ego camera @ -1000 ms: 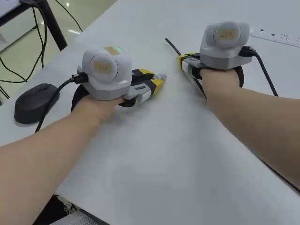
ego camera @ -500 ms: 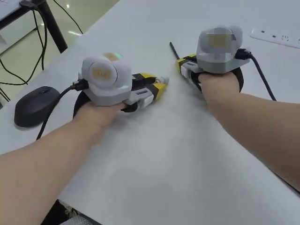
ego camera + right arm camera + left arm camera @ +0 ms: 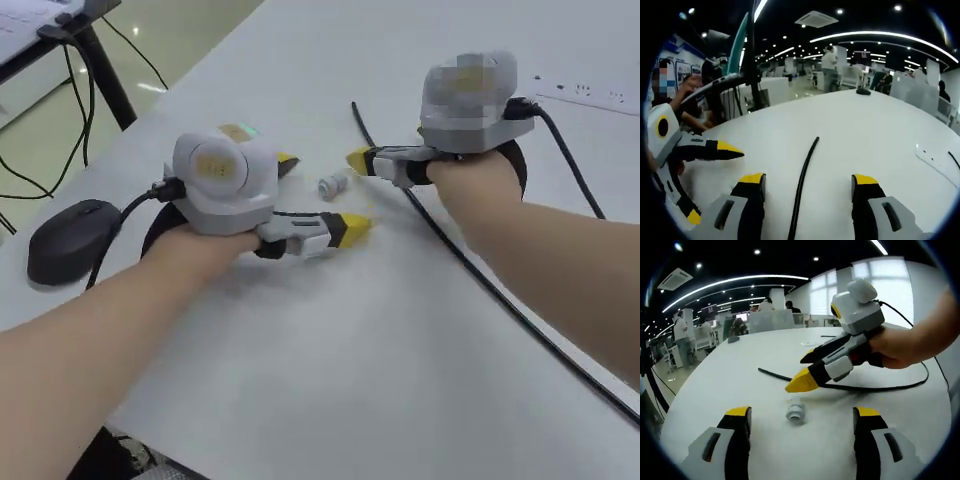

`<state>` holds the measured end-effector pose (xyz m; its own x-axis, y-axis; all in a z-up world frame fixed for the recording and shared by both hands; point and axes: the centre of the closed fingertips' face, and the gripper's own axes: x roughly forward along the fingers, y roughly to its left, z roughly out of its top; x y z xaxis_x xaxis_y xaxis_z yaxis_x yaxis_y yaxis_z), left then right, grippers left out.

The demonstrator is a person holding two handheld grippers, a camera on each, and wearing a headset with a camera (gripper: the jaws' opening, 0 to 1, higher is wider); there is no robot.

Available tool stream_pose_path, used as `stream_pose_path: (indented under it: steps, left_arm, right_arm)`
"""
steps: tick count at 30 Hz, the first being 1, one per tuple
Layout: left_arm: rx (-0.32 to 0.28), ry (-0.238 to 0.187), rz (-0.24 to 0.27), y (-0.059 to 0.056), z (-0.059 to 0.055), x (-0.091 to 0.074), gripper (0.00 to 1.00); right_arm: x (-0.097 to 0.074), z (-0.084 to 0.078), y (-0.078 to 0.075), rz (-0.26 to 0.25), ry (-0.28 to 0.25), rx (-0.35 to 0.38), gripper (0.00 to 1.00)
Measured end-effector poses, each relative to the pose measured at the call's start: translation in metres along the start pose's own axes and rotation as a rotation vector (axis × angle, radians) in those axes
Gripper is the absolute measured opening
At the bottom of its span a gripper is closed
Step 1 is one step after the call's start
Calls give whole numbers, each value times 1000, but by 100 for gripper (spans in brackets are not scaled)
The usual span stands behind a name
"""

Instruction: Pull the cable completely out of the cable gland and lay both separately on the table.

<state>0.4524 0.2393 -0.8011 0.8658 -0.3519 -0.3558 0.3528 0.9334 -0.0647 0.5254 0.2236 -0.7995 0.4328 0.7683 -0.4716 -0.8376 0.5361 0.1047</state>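
The small white cable gland (image 3: 331, 184) lies alone on the white table (image 3: 330, 350), between the spread jaws of my left gripper (image 3: 320, 195), which is open and touches nothing. In the left gripper view the cable gland (image 3: 795, 410) sits just ahead of the left gripper (image 3: 802, 414). The black cable (image 3: 470, 270) lies loose on the table, running from far centre to the right edge. My right gripper (image 3: 362, 160) is open over its far part. In the right gripper view the cable (image 3: 804, 185) passes between the open jaws of the right gripper (image 3: 809, 179).
A black mouse (image 3: 65, 240) rests near the table's left edge. A white power strip (image 3: 590, 92) lies at the far right. Black stand legs (image 3: 100, 60) and floor cables are beyond the left edge. The right gripper (image 3: 840, 355) hovers close behind the gland.
Both grippers have opened. The left one let the gland drop onto the table and the right one let go of the cable, which now lies apart from the gland.
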Motion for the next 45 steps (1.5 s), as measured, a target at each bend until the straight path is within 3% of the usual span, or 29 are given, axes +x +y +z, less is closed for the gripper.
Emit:
stream_pose_path:
  steps: [1,2,3,6,8,11,12,15,19,20,21,23,24,25,29,32,34,38,42,45]
  left_arm:
    - [-15,1,-11,-3,6,-3,97]
    - [0,0,10,-1,11,-7,100]
    - [3,6,4,-2,14,-11,100]
    - [22,15,-6,-12,23,-27,100]
    - [123,66,20,-17,22,-40,100]
    - [45,14,-45,-41,34,-55,100]
    - [34,16,-37,-44,36,-62,100]
    - [46,62,-79,-68,32,-77,100]
    - [117,74,-168,-116,30,-94,100]
    - [133,77,-187,-129,28,-98,100]
    - [137,85,-191,-132,26,-99,100]
    - [178,139,-221,-150,16,-104,100]
    - [193,159,-221,-154,13,-105,100]
    - [184,146,-225,-161,16,-105,100]
    - [119,71,-285,-186,37,-110,100]
    - [133,61,-291,-194,47,-111,100]
    - [142,74,-303,-198,47,-111,100]
    - [152,78,-311,-202,43,-109,100]
    - [133,61,-324,-208,43,-109,100]
    - [145,78,-323,-209,42,-109,100]
  right_arm:
    - [-5,2,2,9,-2,7,87]
    - [-13,7,2,0,-11,-7,96]
    - [-23,14,5,8,-28,-30,99]
    - [-49,24,10,13,-32,-105,99]
    - [-70,28,13,15,-43,-106,99]
    - [-95,29,12,4,-36,-153,99]
    - [-109,22,7,4,-26,-161,99]
    - [-154,1,11,14,27,-169,99]
    - [-225,-38,7,-6,121,-234,99]
    - [-239,-45,4,-22,130,-235,99]
    - [-252,-52,1,-38,138,-234,99]
    - [-296,-76,-16,-134,186,-292,99]
    - [-310,-85,-21,-165,207,-310,99]
    - [-329,-99,-22,-183,237,-285,99]
    - [-383,-123,-36,-272,264,-242,99]
    - [-424,-135,-49,-352,283,-227,99]
    - [-446,-143,-52,-387,278,-170,99]
    - [-465,-148,-44,-405,243,-97,99]
    - [-466,-153,-41,-411,250,-97,99]
    - [-461,-152,-36,-393,228,-55,99]
